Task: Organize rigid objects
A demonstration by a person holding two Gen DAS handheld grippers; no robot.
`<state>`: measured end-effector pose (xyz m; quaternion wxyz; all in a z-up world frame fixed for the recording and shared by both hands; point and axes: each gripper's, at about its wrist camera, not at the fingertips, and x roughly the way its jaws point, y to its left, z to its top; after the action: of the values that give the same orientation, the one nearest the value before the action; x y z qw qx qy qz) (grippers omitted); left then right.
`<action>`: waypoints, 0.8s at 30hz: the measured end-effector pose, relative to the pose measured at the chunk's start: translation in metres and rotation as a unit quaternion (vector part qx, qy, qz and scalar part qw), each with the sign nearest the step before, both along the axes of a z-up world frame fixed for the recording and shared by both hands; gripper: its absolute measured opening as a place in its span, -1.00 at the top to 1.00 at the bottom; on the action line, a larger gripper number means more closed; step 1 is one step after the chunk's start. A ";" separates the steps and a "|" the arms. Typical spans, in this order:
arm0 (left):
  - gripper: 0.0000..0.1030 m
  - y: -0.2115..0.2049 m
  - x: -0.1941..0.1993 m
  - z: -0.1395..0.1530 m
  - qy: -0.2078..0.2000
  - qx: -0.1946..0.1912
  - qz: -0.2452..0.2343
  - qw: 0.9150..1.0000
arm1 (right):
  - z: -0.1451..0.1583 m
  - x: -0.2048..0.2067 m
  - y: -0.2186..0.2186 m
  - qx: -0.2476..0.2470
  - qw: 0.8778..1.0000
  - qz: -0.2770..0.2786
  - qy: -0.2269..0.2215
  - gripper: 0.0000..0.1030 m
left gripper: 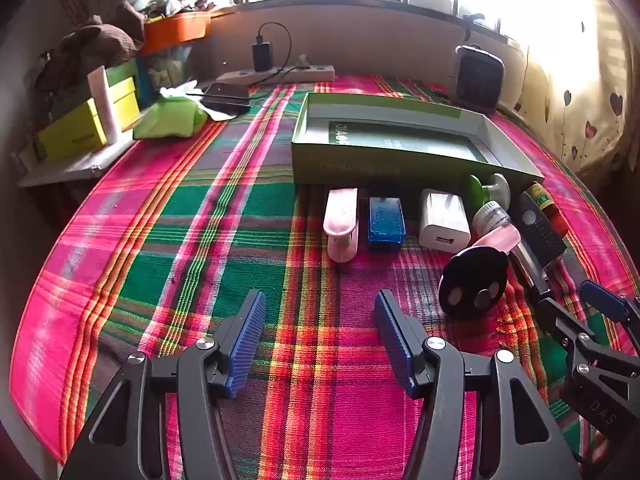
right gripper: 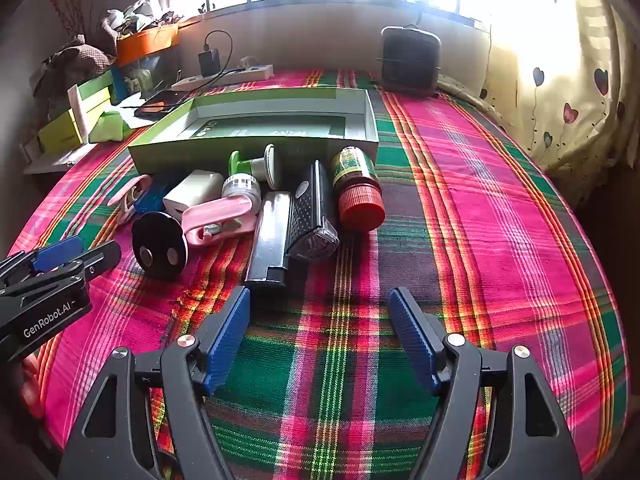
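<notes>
A row of small rigid objects lies in front of an open green box (left gripper: 400, 160) (right gripper: 248, 142) on the plaid cloth: a pink clip (left gripper: 340, 224), a blue case (left gripper: 385, 222), a white charger (left gripper: 442, 220) (right gripper: 192, 196), a round black disc (left gripper: 474, 286) (right gripper: 160, 246), a black remote (right gripper: 314, 212), a long black bar (right gripper: 270, 240) and a red-capped bottle (right gripper: 358, 192). My left gripper (left gripper: 320, 302) hangs open over bare cloth, short of the pink clip. My right gripper (right gripper: 320, 300) is open too, just short of the black bar. Nothing is between either pair of fingers.
Yellow and green boxes (left gripper: 80, 128), a green pouch (left gripper: 172, 118) and a phone (left gripper: 228, 94) sit at the left. A power strip (left gripper: 276, 74) and a small black heater (right gripper: 410, 60) stand by the far wall. Plaid cloth (right gripper: 500, 220) stretches away to the right.
</notes>
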<state>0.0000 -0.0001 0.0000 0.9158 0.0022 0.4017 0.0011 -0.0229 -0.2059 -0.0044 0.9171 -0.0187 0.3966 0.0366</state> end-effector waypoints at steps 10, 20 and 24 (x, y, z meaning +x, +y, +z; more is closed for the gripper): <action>-0.09 -0.004 -0.002 -0.002 -0.002 0.002 -0.005 1.000 | 0.000 0.000 0.000 0.001 1.000 0.000 0.000 -0.39; -0.09 -0.001 -0.004 -0.002 -0.004 -0.001 -0.004 1.000 | 0.000 0.000 0.000 0.001 1.000 0.000 -0.001 -0.39; -0.09 -0.001 -0.004 -0.002 -0.004 -0.002 -0.003 1.000 | 0.000 0.000 0.000 0.001 1.000 0.000 -0.001 -0.39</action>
<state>-0.0041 -0.0013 -0.0016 0.9173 0.0019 0.3983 -0.0026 -0.0231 -0.2059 -0.0048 0.9173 -0.0177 0.3960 0.0370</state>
